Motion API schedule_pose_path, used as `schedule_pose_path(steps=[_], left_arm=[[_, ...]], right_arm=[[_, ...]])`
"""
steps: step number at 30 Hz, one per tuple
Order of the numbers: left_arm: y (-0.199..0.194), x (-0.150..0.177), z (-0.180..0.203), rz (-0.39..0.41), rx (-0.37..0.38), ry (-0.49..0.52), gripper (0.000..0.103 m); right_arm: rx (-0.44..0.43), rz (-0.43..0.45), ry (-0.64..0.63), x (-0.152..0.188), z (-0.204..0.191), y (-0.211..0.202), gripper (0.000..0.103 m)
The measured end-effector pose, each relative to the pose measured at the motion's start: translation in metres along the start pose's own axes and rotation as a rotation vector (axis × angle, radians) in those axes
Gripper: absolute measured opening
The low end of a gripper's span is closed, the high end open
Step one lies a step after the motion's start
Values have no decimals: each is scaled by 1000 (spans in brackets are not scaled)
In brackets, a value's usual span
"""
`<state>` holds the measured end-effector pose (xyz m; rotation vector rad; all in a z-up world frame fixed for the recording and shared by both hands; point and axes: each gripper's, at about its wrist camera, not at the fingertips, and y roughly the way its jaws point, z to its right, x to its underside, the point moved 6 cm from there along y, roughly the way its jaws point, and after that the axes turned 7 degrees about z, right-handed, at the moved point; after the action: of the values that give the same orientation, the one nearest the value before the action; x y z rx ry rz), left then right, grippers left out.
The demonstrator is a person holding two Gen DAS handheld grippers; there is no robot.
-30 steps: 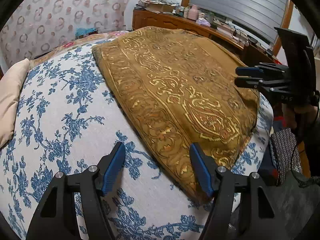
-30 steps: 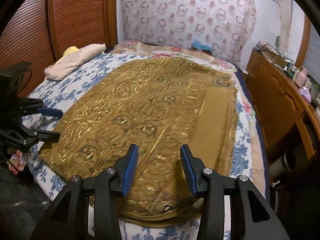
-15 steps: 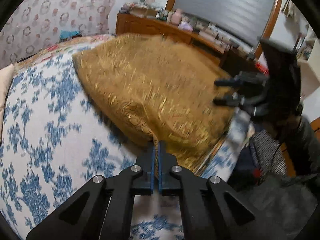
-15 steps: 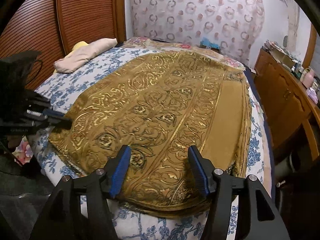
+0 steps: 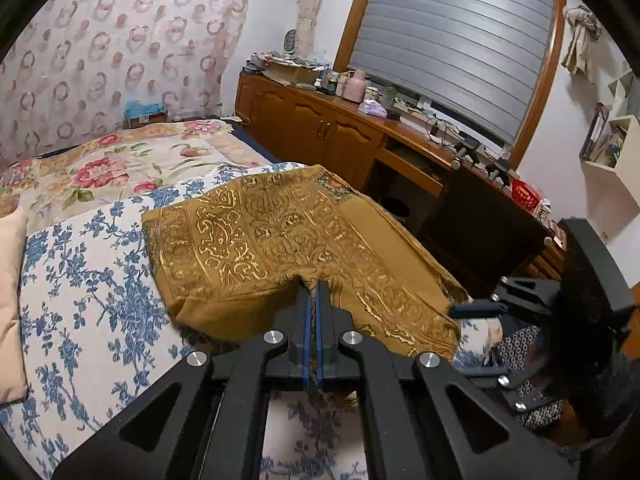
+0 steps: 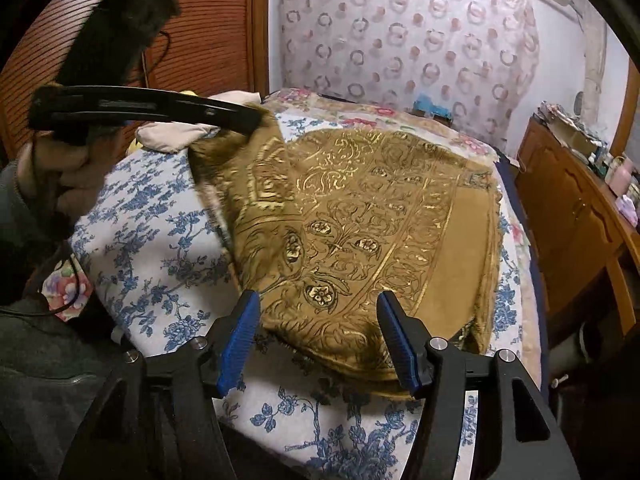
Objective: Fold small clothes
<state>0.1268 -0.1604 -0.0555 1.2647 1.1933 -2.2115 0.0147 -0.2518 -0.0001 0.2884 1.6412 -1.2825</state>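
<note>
A mustard-brown cloth with gold scroll print (image 5: 280, 236) lies on the bed. My left gripper (image 5: 312, 286) is shut on the cloth's near left edge and holds it lifted, so that side hangs up off the bed. In the right wrist view the left gripper (image 6: 252, 118) shows at the upper left with the raised cloth (image 6: 360, 216) folding over toward the middle. My right gripper (image 6: 318, 316) is open and empty, just above the cloth's near edge. It also shows in the left wrist view (image 5: 476, 310) at the right.
The bed has a white sheet with blue flowers (image 5: 80, 280) and a floral quilt (image 5: 112, 168) at the far end. A beige pillow (image 5: 10, 300) lies at the left. A wooden cabinet (image 5: 340, 136) with clutter runs along the right side.
My left gripper closed on the cloth's edge and lifted it up and inward. My right gripper stayed open and moved a little closer to the cloth's near edge.
</note>
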Motion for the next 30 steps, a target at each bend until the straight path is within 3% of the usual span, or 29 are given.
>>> schedule_pose_path(steps=[6, 11, 13, 15, 17, 25, 30], left_arm=[[5, -9, -11, 15, -22, -23, 2], [4, -17, -21, 30, -32, -36, 2], [6, -21, -26, 32, -28, -48, 2], [11, -25, -32, 31, -35, -53, 2], [15, -32, -39, 39, -60, -45, 2], [34, -62, -82, 59, -125, -73, 2], [60, -65, -114, 27, -149, -109, 2]], right_arm=[[2, -34, -35, 10, -3, 5, 65], [19, -65, -28, 10, 22, 29, 65], [9, -61, 5, 2, 37, 39, 49], [-7, -58, 35, -9, 50, 47, 20], [-14, -34, 23, -25, 56, 52, 12], [26, 58, -34, -105, 75, 78, 7], [21, 34, -35, -135, 87, 130, 7]])
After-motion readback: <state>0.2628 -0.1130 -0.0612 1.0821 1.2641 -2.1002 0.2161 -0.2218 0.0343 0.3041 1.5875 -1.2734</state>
